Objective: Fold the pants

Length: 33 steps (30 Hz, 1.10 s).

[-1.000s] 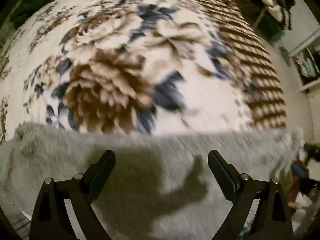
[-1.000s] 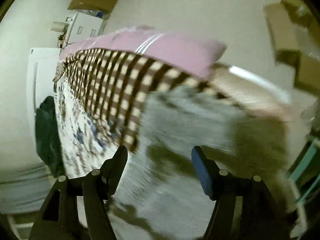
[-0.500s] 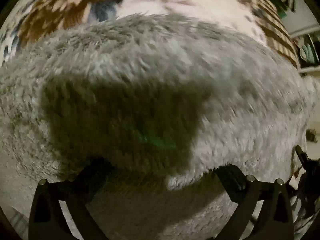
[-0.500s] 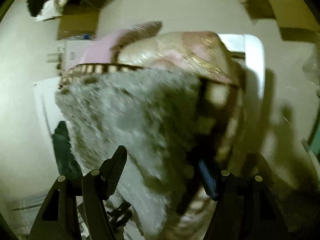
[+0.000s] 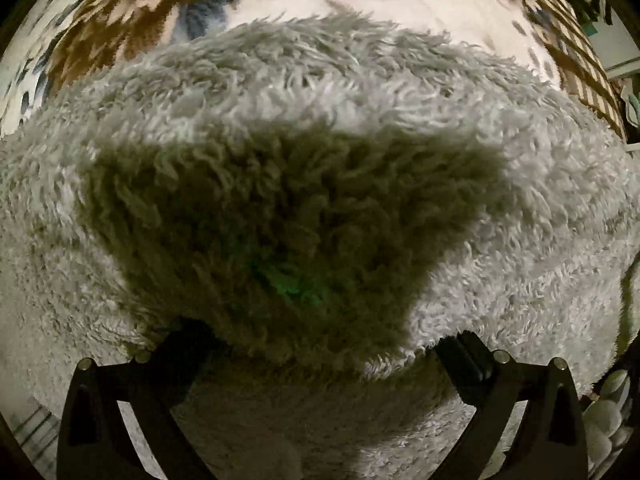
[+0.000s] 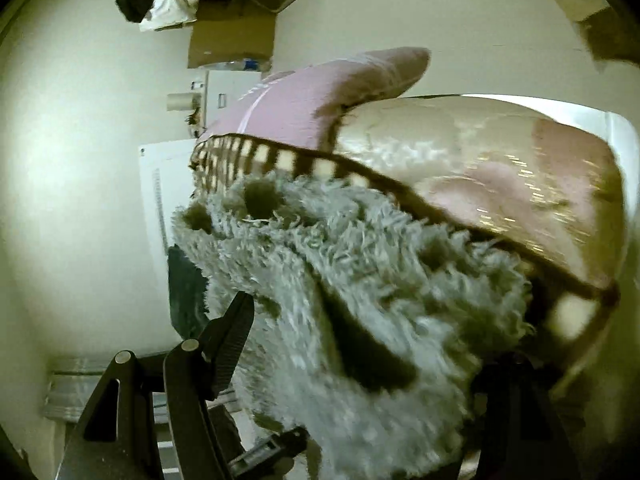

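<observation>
Fleece fills our left view: the grey shaggy pants (image 5: 320,120) lie on a floral blanket (image 5: 132,28), and our left claw (image 5: 324,344) stands released, fingers wide, with a fold bulging between them. Our right claw (image 6: 360,340) has the pants (image 6: 360,280) bunched between its fingers; whether it grips them we cannot tell. A pink pillow (image 6: 312,100) lies at the far side.
</observation>
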Each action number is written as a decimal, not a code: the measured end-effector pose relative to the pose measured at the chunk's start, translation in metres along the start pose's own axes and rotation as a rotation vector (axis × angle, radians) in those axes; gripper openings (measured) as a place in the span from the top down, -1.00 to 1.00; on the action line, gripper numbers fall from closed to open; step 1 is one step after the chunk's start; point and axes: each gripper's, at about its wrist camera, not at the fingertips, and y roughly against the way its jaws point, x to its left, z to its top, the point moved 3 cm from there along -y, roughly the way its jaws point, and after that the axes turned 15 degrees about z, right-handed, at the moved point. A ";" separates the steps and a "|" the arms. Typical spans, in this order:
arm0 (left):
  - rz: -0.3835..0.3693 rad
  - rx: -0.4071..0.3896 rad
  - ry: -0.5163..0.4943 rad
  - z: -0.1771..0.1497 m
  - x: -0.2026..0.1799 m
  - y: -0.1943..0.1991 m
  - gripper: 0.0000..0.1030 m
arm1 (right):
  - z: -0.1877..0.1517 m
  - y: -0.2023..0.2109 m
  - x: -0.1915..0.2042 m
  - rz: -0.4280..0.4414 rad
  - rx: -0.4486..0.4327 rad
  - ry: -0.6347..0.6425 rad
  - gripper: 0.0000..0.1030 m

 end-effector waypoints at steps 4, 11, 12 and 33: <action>0.005 -0.010 0.004 -0.008 -0.011 0.000 -1.00 | -0.004 -0.021 0.010 0.002 0.049 0.062 -0.15; 0.009 -0.024 0.001 -0.035 -0.003 0.012 -1.00 | -0.012 -0.047 0.026 -0.159 0.057 0.124 0.59; 0.011 -0.022 -0.008 -0.039 0.003 0.017 -1.00 | -0.013 -0.048 0.032 -0.174 0.050 0.134 0.61; 0.011 -0.320 0.065 -0.040 0.172 0.130 -1.00 | -0.185 -0.103 0.196 -0.317 0.174 0.532 0.65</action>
